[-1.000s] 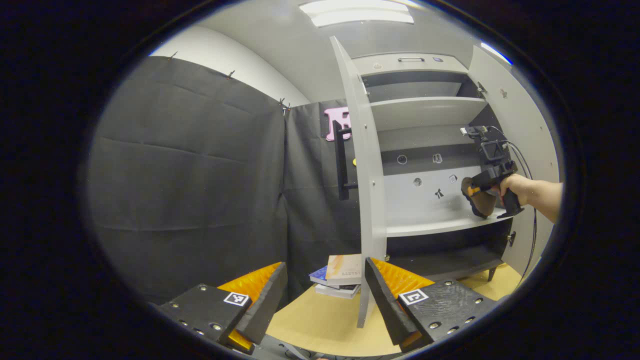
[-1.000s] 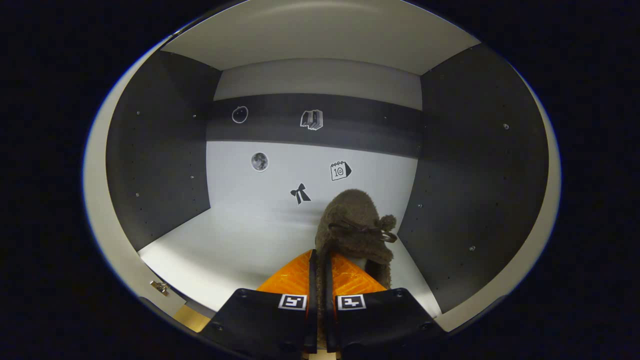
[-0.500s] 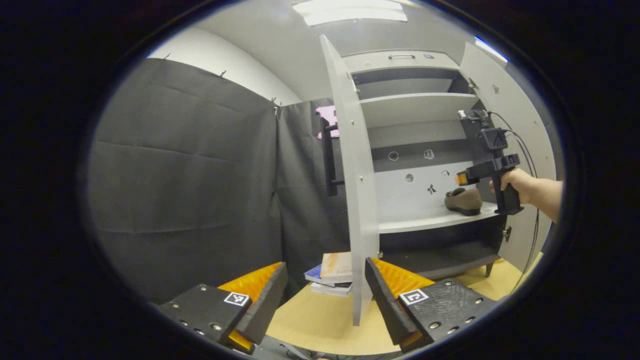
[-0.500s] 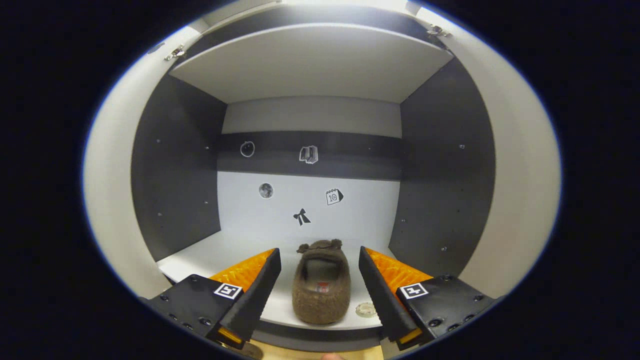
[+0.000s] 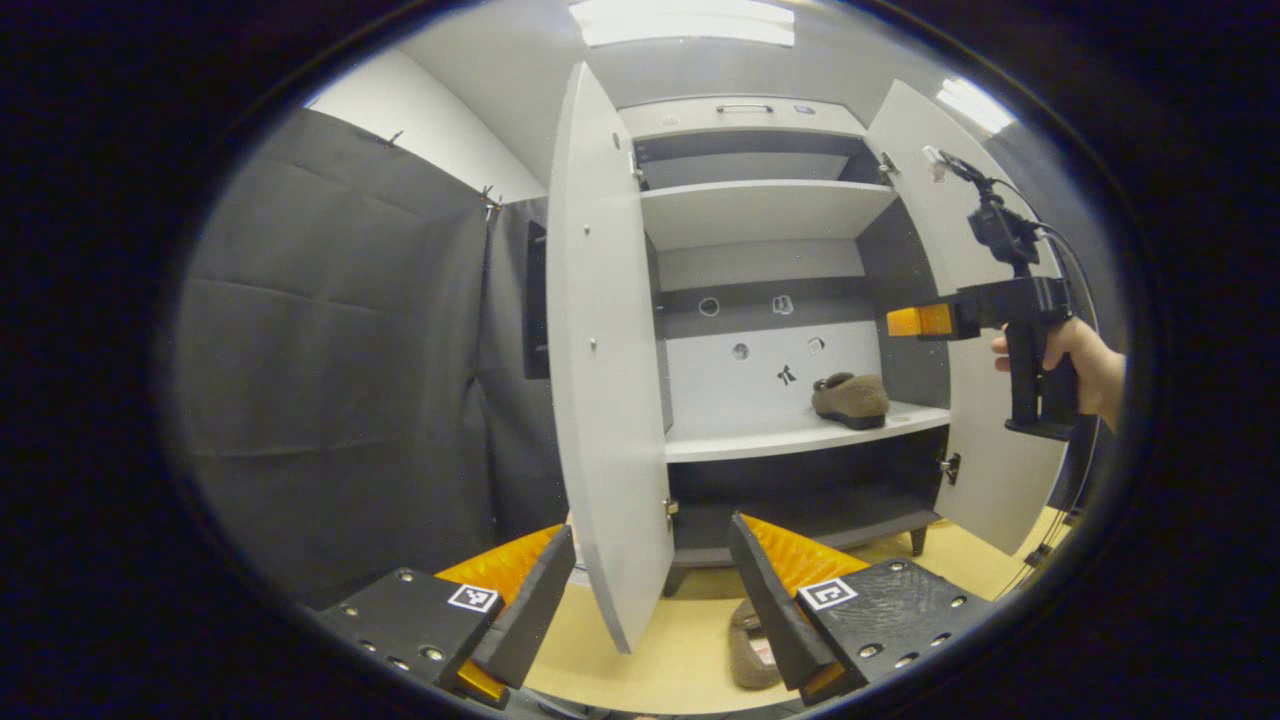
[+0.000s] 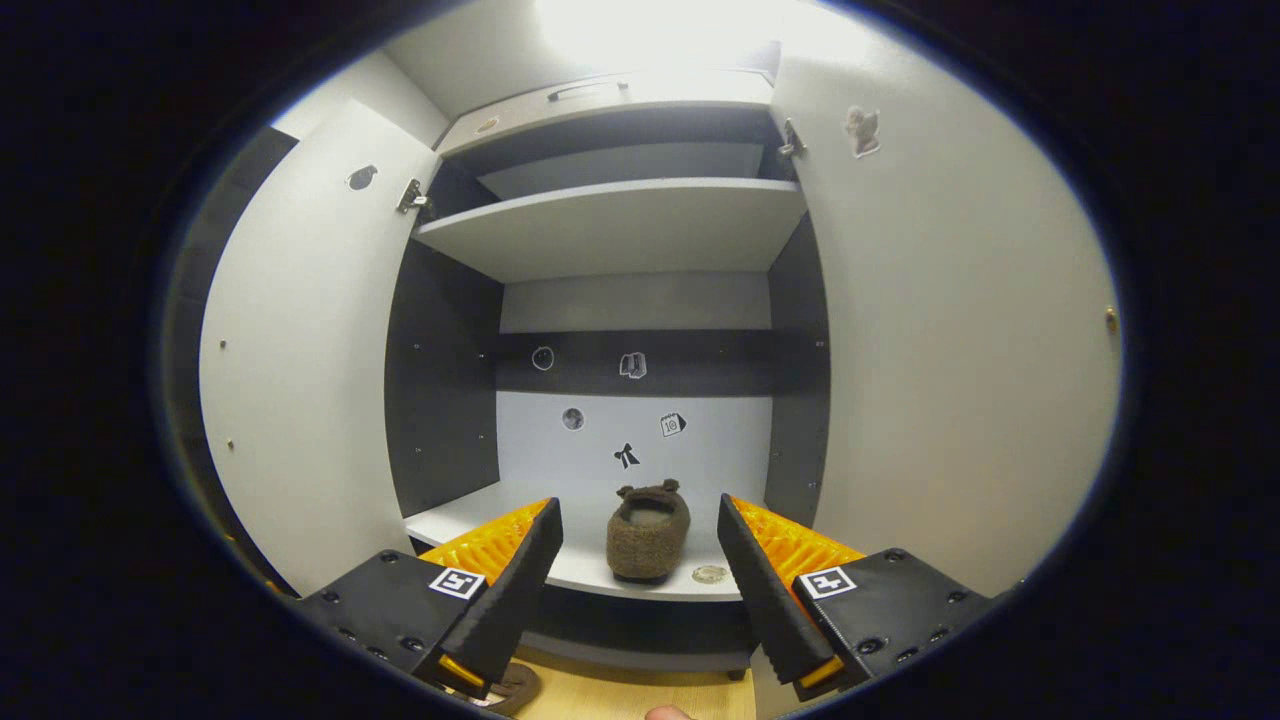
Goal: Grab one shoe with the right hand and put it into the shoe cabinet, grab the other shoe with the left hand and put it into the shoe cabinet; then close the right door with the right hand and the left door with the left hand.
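In the left gripper view, my left claw (image 5: 650,590) is wide open with nothing between its fingers, low in front of the shoe cabinet (image 5: 760,205). One brown fuzzy slipper (image 5: 850,399) already sits on the cabinet's middle shelf (image 5: 740,440), toward its right end. The other slipper (image 5: 748,652) lies on the wooden floor (image 5: 650,665) near my right finger, in front of the cabinet and not yet picked up. The left door (image 5: 600,350) stands open, edge toward me, and the right door (image 5: 985,470) is open too. My right claw (image 5: 905,321) is held up by my hand (image 5: 1075,355) in front of the right door, apart from the shelf; from here I cannot tell how its fingers stand.

In the right gripper view, my right claw (image 6: 640,590) is spread open and empty, facing the shelved slipper (image 6: 648,520) from outside the cabinet.

So I judge the first shoe done. Left to do: the floor slipper with my left claw, then both doors.
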`<move>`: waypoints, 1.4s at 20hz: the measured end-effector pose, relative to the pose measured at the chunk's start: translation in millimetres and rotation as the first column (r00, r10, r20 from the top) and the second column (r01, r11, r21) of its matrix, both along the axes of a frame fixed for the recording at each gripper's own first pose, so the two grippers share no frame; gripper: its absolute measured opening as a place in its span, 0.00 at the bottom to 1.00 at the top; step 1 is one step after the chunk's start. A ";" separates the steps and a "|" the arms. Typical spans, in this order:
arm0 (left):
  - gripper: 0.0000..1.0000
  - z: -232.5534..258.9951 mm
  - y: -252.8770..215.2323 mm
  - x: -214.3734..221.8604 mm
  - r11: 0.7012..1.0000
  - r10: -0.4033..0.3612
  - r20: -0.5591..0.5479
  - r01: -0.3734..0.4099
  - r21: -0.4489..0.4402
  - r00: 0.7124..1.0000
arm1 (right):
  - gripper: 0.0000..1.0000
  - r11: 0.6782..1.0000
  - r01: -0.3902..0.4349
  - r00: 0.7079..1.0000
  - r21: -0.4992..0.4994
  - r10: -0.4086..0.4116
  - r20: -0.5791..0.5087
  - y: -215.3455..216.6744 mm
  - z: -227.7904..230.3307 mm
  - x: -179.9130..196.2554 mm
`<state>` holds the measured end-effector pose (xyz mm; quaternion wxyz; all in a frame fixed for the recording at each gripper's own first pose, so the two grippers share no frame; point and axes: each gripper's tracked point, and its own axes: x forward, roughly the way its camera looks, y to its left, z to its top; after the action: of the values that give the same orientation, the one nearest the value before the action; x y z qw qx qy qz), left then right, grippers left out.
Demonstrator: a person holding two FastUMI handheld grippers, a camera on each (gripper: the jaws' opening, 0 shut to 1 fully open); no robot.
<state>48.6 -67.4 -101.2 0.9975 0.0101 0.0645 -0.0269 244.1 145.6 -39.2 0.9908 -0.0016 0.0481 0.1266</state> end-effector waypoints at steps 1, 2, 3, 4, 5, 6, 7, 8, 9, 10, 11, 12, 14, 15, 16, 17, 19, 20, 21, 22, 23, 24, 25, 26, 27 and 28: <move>0.92 -4.1 -6.9 1.8 1.000 -0.015 -0.011 0.015 -0.003 1.000 | 0.98 1.000 -0.001 1.000 -0.003 0.001 0.002 -4.2 0.0 -9.7; 0.92 -10.5 -12.3 1.6 1.000 -0.029 -0.021 0.029 -0.004 0.999 | 0.98 1.000 -0.005 1.000 -0.011 0.005 -0.003 -7.9 -0.8 -19.2; 0.92 -15.3 -17.4 3.7 0.999 -0.041 -0.030 0.041 -0.003 0.999 | 0.98 1.000 -0.007 1.000 -0.022 0.007 -0.009 -12.3 -1.3 -28.7; 0.92 -21.4 -22.2 5.4 0.999 -0.054 -0.039 0.054 0.001 0.998 | 0.97 1.000 -0.009 1.000 -0.028 0.009 -0.015 -17.0 -1.9 -38.7; 0.92 -26.8 -26.4 7.0 0.998 -0.065 -0.051 0.065 0.004 0.997 | 0.96 1.000 -0.016 1.000 -0.025 0.016 -0.016 -19.4 -0.6 -48.9; 0.92 -32.5 -31.3 9.0 0.997 -0.078 -0.060 0.078 0.003 0.995 | 0.96 1.000 -0.024 1.000 -0.021 0.024 -0.015 -22.1 0.7 -58.9; 0.92 -37.2 -35.4 10.2 0.996 -0.089 -0.067 0.090 0.000 0.994 | 0.98 0.999 -0.030 0.999 -0.017 0.029 -0.014 -25.6 2.1 -69.0; 0.92 -44.2 -40.2 10.3 0.995 -0.102 -0.077 0.102 -0.005 0.992 | 0.98 0.999 -0.036 0.999 -0.019 0.035 -0.012 -29.5 3.4 -78.8; 0.92 -52.2 -43.9 11.0 0.993 -0.114 -0.091 0.114 -0.010 0.989 | 0.98 0.999 -0.036 0.999 -0.025 0.036 -0.006 -35.1 3.9 -88.3; 0.92 -59.7 -47.8 12.2 0.992 -0.123 -0.112 0.122 -0.014 0.986 | 0.96 0.999 -0.032 0.999 -0.032 0.032 0.002 -42.4 4.3 -96.6; 0.92 -66.1 -52.0 13.9 0.991 -0.137 -0.127 0.136 -0.022 0.982 | 0.96 0.999 -0.026 1.000 -0.039 0.027 0.010 -49.5 4.4 -103.8; 0.92 -74.8 -55.7 14.1 0.989 -0.151 -0.144 0.148 -0.030 0.978 | 0.96 0.999 -0.016 1.000 -0.045 0.016 0.014 -56.7 3.1 -109.9; 0.92 -89.2 -62.3 15.3 0.985 -0.171 -0.166 0.167 -0.035 0.971 | 0.98 0.999 0.018 1.000 -0.047 -0.017 0.022 -75.6 1.2 -122.5; 0.92 -97.8 -65.1 16.4 0.984 -0.180 -0.182 0.177 -0.034 0.967 | 0.98 0.998 0.040 0.999 -0.048 -0.039 0.037 -86.2 2.5 -128.1; 0.92 -107.3 -67.5 17.9 0.982 -0.186 -0.201 0.184 -0.033 0.962 | 0.98 0.997 0.065 0.997 -0.049 -0.062 0.052 -97.3 4.0 -133.2; 0.92 -115.7 -70.5 18.9 0.981 -0.193 -0.217 0.190 -0.035 0.957 | 0.98 0.995 0.086 0.995 -0.049 -0.083 0.061 -106.4 3.5 -139.4; 0.92 -132.5 -75.6 22.8 0.977 -0.211 -0.252 0.205 -0.052 0.945 | 0.98 0.991 0.128 0.990 -0.050 -0.124 0.067 -123.8 2.6 -147.0; 0.93 -140.4 -78.4 25.5 0.976 -0.219 -0.268 0.211 -0.059 0.938 | 0.96 0.987 0.151 0.987 -0.055 -0.147 0.070 -132.3 3.4 -150.2; 0.92 -151.3 -81.1 28.2 0.975 -0.224 -0.290 0.214 -0.066 0.930 | 0.96 0.984 0.171 0.984 -0.059 -0.166 0.070 -139.7 3.4 -153.1; 0.93 -158.5 -82.8 31.0 0.974 -0.229 -0.305 0.217 -0.073 0.925 | 0.96 0.980 0.187 0.981 -0.061 -0.183 0.070 -144.6 3.4 -153.2; 0.93 -168.0 -85.2 33.4 0.973 -0.232 -0.323 0.217 -0.081 0.917 | 0.96 0.977 0.206 0.977 -0.063 -0.202 0.066 -151.4 2.0 -153.2; 0.93 -177.2 -86.0 35.5 0.972 -0.235 -0.342 0.217 -0.088 0.910 | 0.96 0.974 0.217 0.975 -0.064 -0.214 0.059 -155.5 1.0 -154.5; 0.93 -187.2 -86.6 37.5 0.972 -0.236 -0.360 0.218 -0.091 0.903 | 0.96 0.970 0.234 0.971 -0.063 -0.230 0.056 -160.7 -0.5 -152.8; 0.99 -198.3 -87.7 39.0 0.971 -0.237 -0.381 0.220 -0.090 0.893 | 0.96 0.966 0.250 0.968 -0.066 -0.246 0.052 -165.0 -1.7 -151.5; 0.93 -209.2 -86.6 40.3 0.972 -0.234 -0.406 0.219 -0.085 0.883 | 0.96 0.962 0.264 0.964 -0.071 -0.261 0.049 -170.5 -2.2 -152.6; 0.93 -220.2 -85.9 41.9 0.972 -0.232 -0.428 0.218 -0.082 0.873 | 0.98 0.957 0.281 0.959 -0.071 -0.278 0.054 -176.0 0.6 -159.2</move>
<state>90.6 -153.3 -321.4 0.9479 -0.0040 0.2834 -0.1453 84.9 -30.4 -38.6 0.9987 -0.0363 0.0311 -0.0166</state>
